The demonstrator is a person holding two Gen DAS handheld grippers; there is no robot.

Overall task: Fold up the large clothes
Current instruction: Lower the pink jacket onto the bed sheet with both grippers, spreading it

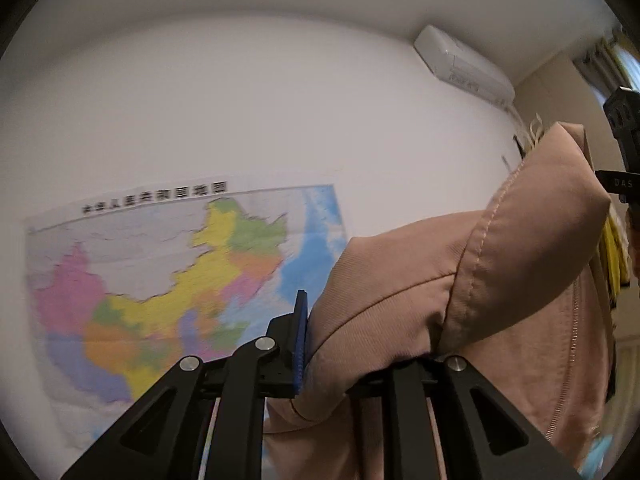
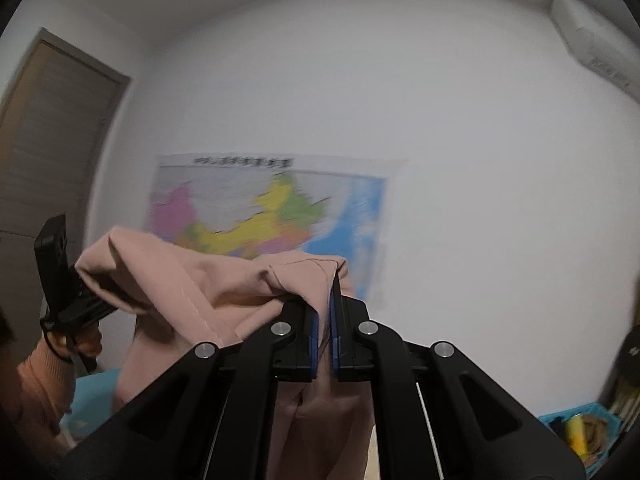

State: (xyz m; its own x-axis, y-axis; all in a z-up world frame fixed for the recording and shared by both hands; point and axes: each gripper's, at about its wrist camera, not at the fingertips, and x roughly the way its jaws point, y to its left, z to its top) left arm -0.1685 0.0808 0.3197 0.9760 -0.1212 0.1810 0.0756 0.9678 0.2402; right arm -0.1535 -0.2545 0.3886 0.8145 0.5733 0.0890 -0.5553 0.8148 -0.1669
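Now both grippers, left gripper and right gripper, clamp the pink garment aloft; jaws closed on cloth. Best keep it taut and level.

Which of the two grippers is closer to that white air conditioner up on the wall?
Right. The right gripper sits below the white air conditioner; the left gripper holds the pink fabric garment farther toward the door.

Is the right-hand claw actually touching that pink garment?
Touching. The right wrist view shows the right gripper with its blue pads pinched shut on a fold of the pink garment.
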